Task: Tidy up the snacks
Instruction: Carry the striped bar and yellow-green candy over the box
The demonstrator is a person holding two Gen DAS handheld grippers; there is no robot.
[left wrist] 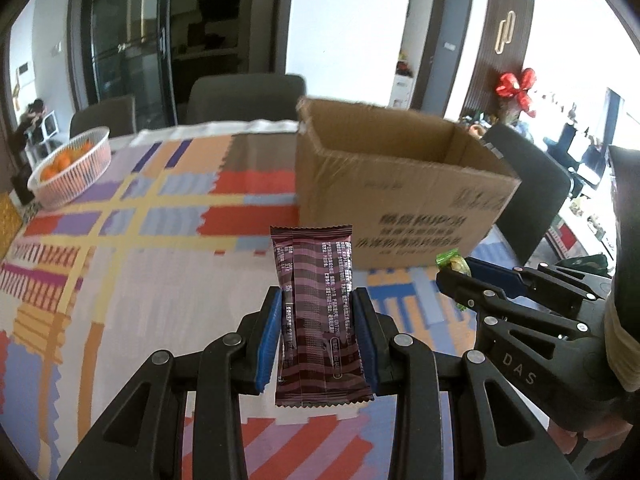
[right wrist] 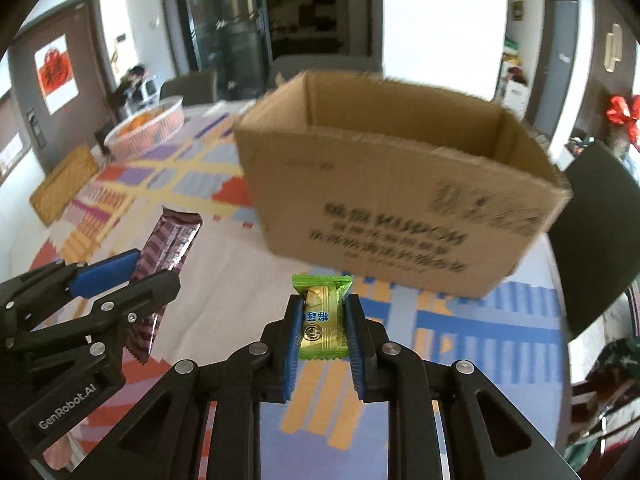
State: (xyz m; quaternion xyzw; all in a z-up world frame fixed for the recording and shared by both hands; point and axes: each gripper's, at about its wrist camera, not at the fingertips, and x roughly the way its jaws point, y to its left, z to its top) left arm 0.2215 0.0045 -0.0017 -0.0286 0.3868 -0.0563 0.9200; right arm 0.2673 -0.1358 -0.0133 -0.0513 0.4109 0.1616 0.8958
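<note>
Two snacks up off the patterned tablecloth [left wrist: 120, 208] at once, one per tool. Left gripper [left wrist: 318, 334] pinched on a long maroon wrapper bar [left wrist: 316, 312], blue pads bearing on its long edges near mid-length, crimped ends free above and below. Right gripper [right wrist: 323, 330] nearly shut on a small green-and-gold candy [right wrist: 322, 320], pads on its two sides, sealed top edge poking out ahead.

Both held in front of the open cardboard box [right wrist: 384, 208] — near it, not yet over the rim, nothing visible inside from here.

Probably light, both of them. Glossy film on the bar, so likely slippery and apt to pivot if gripped only at one end; mid-length hold looks sound. Possibly brittle inside — no harder squeeze than needed. Candy short and plump, wrapper soft and crinkly, grip across the body better than on the thin seals.

Next, by the look of it: up over the near wall, then release low inside.
</note>
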